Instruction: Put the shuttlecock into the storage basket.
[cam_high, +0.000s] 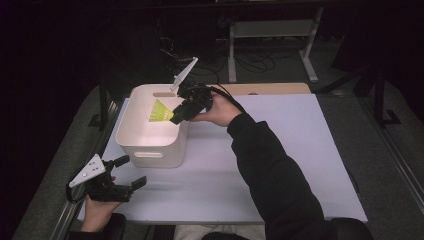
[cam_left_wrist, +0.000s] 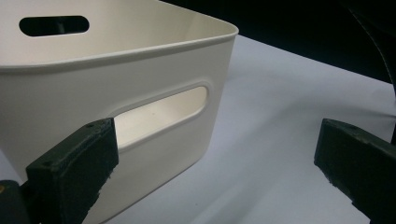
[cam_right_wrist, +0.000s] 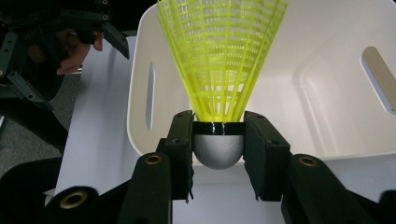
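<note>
Right gripper clamping shuttlecock, arm outstretched over bin

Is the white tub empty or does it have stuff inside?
Empty: the white tub shows a bare floor; the shuttlecock hangs above it, held.

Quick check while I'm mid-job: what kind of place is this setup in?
Most likely a lab or recording workspace, not a home. A white work table stands in a dark room, with loose cables on the floor behind it beside the legs of a bare metal frame.
</note>
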